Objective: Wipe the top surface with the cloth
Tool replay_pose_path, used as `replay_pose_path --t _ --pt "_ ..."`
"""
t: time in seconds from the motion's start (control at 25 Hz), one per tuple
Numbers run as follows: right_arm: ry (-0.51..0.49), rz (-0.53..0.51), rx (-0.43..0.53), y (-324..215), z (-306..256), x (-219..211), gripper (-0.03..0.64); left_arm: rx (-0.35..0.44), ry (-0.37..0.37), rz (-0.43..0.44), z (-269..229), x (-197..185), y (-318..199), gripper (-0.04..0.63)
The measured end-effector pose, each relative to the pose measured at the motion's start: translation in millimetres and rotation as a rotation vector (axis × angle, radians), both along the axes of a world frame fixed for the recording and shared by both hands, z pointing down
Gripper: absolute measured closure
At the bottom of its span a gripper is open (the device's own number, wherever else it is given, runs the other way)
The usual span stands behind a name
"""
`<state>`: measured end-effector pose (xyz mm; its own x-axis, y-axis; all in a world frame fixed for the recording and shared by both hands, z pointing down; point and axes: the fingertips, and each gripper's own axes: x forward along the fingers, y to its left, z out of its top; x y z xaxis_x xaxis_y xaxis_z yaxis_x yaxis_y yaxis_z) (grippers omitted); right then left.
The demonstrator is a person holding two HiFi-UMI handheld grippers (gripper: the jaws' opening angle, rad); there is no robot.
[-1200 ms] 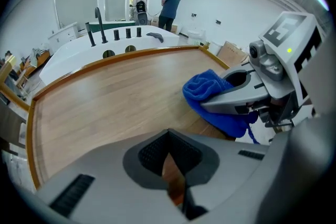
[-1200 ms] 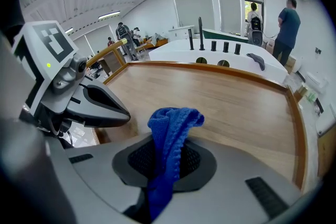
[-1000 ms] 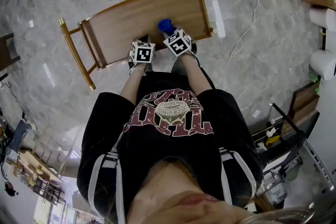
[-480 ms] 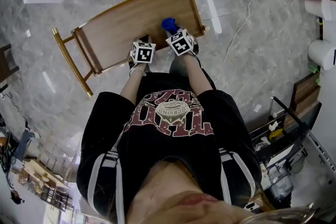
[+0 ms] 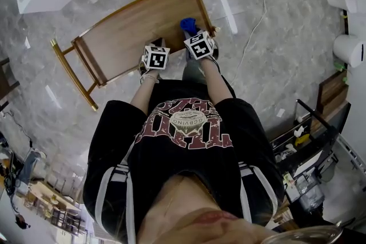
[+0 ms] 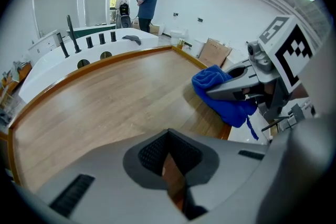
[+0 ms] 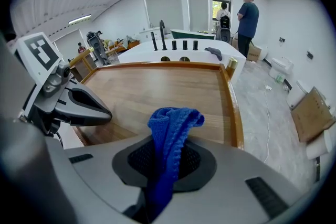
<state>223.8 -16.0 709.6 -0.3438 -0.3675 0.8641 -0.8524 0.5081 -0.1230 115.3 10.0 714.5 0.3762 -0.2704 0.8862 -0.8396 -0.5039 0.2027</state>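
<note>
blue knitted cloth (image 7: 173,123) is pinched in a bunch by the right gripper (image 7: 169,162) at the near right corner of the brown wooden tabletop with gold-coloured rim (image 5: 131,26), part of it hanging past that tabletop's near edge. left gripper (image 6: 169,157) sits just left of it, jaws pressed together on nothing. risks judged: the wad wipes only a narrow strip, drags out of the pinch under friction, or snags on the tabletop's raised right rim.

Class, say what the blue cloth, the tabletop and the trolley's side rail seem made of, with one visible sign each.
Cloth: knitted, fuzzy textile, probably microfibre; looped texture, limp folds.
Top surface: matte wood or wood-look laminate; plank grain lines.
Side rail: likely metal, gold finish; thin, glossy.
</note>
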Motion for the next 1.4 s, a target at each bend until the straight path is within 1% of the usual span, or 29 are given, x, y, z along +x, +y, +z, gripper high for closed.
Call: replay_pose_path --t 0.36,0.72,0.88,1.04,1.12,1.2,1.32,1.4 --pt "0.060 0.013 0.029 -1.6 -4.7 31.5 0.561 -0.005 0.003 0.032 0.6 16.3 3.2 0.547" --pt "0.109 0.045 0.055 -1.8 -3.9 55.0 0.561 -0.003 0.010 0.005 2.1 17.8 4.2 0.548" --pt "0.130 0.044 0.059 -1.7 -4.8 55.8 0.561 0.007 0.019 -0.044 -1.9 7.2 2.2 0.546" --pt "0.115 0.087 0.030 -7.1 -3.2 49.9 0.561 0.022 0.029 -0.112 -4.2 -19.0 -3.1 0.548" --pt "0.090 0.104 0.032 -12.6 -5.6 40.8 0.561 0.041 0.035 -0.153 -9.1 -33.7 -4.3 0.548" --pt "0.056 0.076 0.049 -18.4 -9.7 23.4 0.561 0.064 0.045 -0.203 -16.1 -47.5 -6.4 0.548" --pt "0.038 -0.024 0.075 -21.1 -14.1 -7.4 0.561 0.087 0.057 -0.279 -23.6 -64.4 -7.8 0.548" --pt "0.032 -0.078 0.074 -18.3 -15.6 -27.4 0.561 0.105 0.055 -0.309 -25.6 -74.6 -8.5 0.548"
